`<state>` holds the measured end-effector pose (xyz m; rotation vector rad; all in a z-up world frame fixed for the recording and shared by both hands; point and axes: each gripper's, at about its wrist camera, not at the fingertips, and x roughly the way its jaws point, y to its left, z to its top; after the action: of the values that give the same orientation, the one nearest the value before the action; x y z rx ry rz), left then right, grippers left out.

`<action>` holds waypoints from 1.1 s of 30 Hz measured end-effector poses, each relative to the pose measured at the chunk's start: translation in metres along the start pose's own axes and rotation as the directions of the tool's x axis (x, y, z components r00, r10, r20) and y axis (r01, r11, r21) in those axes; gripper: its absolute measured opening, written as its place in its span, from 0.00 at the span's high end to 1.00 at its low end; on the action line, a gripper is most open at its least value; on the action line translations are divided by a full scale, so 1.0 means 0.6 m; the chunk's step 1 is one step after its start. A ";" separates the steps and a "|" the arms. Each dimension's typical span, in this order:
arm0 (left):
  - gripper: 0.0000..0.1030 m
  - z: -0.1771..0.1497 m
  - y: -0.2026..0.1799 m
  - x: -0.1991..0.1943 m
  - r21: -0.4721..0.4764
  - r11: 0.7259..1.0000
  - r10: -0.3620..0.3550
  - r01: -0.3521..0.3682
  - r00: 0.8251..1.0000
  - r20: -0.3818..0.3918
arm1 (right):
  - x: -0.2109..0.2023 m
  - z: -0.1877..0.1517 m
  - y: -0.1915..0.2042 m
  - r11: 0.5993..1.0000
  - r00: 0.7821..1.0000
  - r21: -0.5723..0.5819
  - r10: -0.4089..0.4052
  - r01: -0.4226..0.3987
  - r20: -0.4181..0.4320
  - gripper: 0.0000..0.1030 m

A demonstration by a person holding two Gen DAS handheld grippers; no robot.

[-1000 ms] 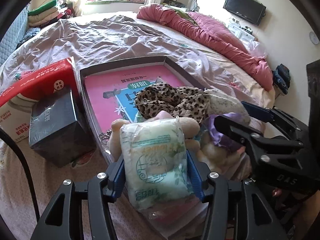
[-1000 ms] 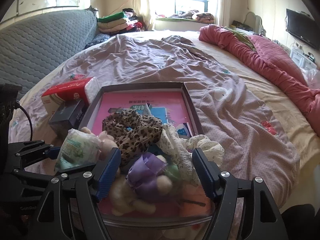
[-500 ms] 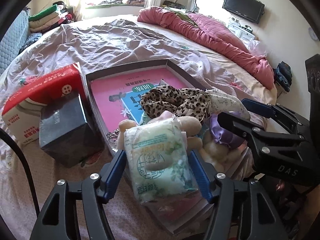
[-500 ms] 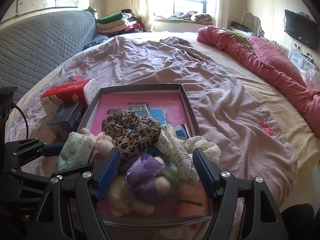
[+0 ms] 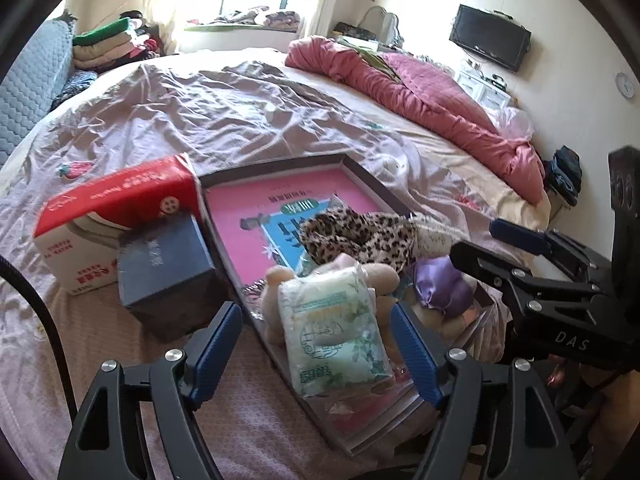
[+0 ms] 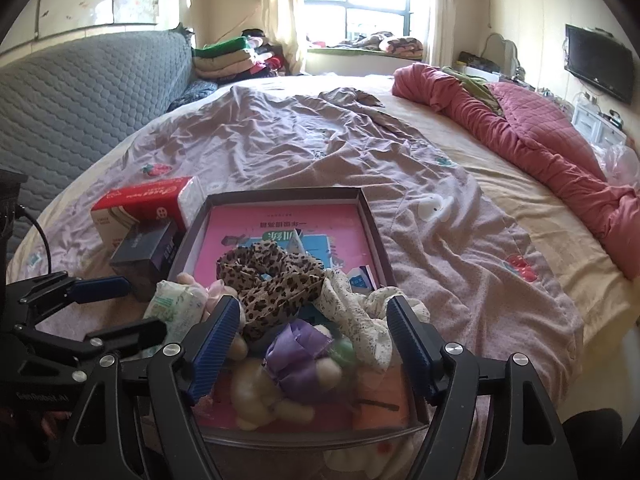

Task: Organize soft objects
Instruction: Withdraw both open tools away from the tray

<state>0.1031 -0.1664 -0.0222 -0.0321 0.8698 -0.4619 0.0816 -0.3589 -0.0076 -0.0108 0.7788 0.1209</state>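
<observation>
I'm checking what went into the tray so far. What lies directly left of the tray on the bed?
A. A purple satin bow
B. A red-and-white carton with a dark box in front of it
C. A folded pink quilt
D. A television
B: the red-and-white carton and the dark box sit on the bedspread against the left wall of the tray.

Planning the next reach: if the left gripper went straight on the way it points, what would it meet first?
Probably the pale green tissue pack. It lies between the left gripper's open jaws, which have just been opening, on the soft things in the box. Depth is unclear.
</observation>
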 end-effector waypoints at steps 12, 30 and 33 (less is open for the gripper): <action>0.19 0.001 0.017 -0.081 -0.025 0.994 0.106 -0.105 0.993 0.047 | -0.036 0.002 0.018 0.996 0.999 0.083 0.035 -0.036 0.022 0.19; 0.18 -0.069 0.044 -0.162 -0.101 0.963 0.251 -0.251 0.968 -0.014 | -0.131 -0.042 0.123 0.998 0.997 -0.027 0.056 -0.055 0.048 0.18; 0.18 -0.088 0.039 -0.175 -0.093 0.960 0.264 -0.265 0.964 -0.029 | -0.148 -0.056 0.135 0.998 0.996 -0.008 0.063 -0.063 0.056 0.18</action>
<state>0.0150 -0.0944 0.0150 -0.0005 0.8972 -0.1693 -0.0138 -0.2895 0.0338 0.0109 0.7224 0.1827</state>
